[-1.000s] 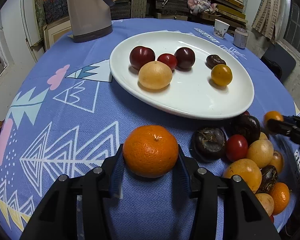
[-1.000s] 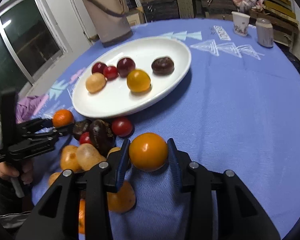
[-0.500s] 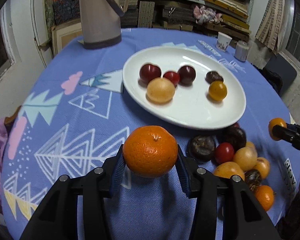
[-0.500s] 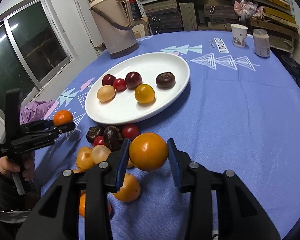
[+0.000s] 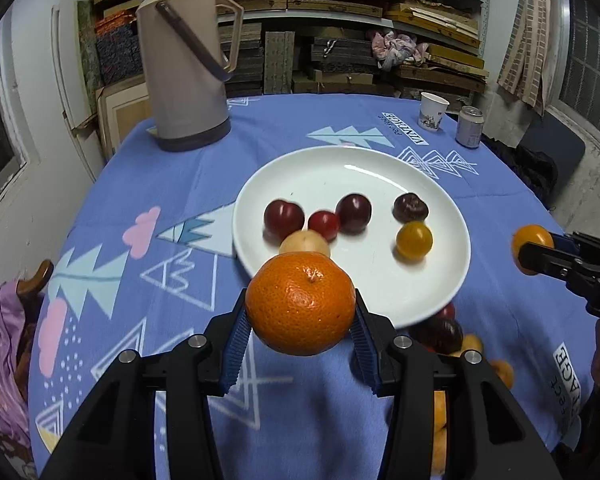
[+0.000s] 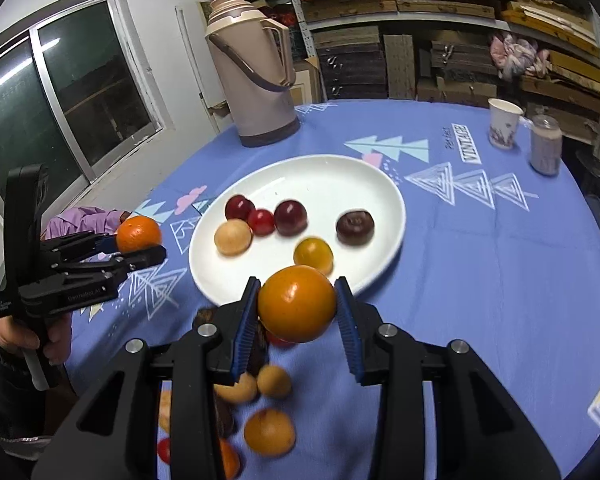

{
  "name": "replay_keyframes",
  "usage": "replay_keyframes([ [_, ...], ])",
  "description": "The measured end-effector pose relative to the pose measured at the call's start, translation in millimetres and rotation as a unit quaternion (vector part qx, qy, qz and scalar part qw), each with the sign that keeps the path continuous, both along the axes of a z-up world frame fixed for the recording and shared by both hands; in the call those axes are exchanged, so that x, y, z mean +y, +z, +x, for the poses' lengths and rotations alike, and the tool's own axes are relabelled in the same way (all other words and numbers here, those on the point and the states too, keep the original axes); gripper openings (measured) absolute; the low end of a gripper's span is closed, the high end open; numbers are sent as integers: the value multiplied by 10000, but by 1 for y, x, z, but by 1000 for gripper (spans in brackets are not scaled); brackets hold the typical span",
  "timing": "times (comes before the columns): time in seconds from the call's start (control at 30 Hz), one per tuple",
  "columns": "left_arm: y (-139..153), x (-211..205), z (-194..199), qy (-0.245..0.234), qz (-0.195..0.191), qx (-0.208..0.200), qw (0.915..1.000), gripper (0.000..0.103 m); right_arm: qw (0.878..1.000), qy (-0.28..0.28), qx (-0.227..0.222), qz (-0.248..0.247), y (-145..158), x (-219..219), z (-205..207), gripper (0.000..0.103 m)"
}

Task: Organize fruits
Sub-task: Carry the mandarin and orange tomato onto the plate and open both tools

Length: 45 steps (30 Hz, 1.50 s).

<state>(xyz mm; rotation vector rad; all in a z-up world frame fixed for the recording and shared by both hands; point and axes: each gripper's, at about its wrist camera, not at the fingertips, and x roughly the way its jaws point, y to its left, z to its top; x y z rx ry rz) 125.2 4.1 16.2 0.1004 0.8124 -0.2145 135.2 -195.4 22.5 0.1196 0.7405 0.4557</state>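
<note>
Holding a tangerine (image 5: 300, 304) in the left tool (image 5: 300, 340) and an orange (image 6: 297, 309) in the right tool (image 6: 298, 328), clamped across their widest part above the surface (image 5: 180, 184), short of the plate (image 5: 380, 176); likely light, firm, bruisable.

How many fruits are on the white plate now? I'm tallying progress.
6 on the white plate: two dark red plums, red one, tan one, brown one, yellow-orange one. None seem hidden.

A pebbly tangerine (image 5: 301, 303) and a smooth orange fruit (image 6: 297, 309) are hanging clamped above the table; six fruits (image 5: 414, 239) are sitting on the white plate (image 5: 440, 280).
</note>
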Motion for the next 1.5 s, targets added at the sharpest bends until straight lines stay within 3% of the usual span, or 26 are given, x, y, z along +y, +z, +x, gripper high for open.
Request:
replay_keyframes([
  [0.17, -2, -16, 30, -74, 92, -11, 9999, 48, 9998, 83, 25, -163, -1, 17, 37, 37],
  [0.53, -28, -38, 89, -123, 91, 376, 9992, 48, 9986, 220, 357, -327, -29, 45, 107, 37],
  [0.9, -37, -36, 104, -60, 103, 497, 9987, 49, 9987, 145, 473, -98, -42, 40, 129, 38],
  [1.07, -26, -34, 95, -88, 80, 323, 9994, 64, 9993, -85, 325, 132, -33, 26, 118, 55],
  [1.2, -16, -31, 75, -131, 88, 191, 9997, 66, 9994, -108, 288, 181, -24, 11, 92, 58],
  [1.37, -10, -24, 47, -144, 4, 138, 9998, 69, 9996, -226, 17, -147, -17, 0, 49, 82],
  [1.5, -10, -22, 21, -193, -8, 123, 9997, 70, 9991, -234, -11, -365, -20, -4, 15, 91],
])
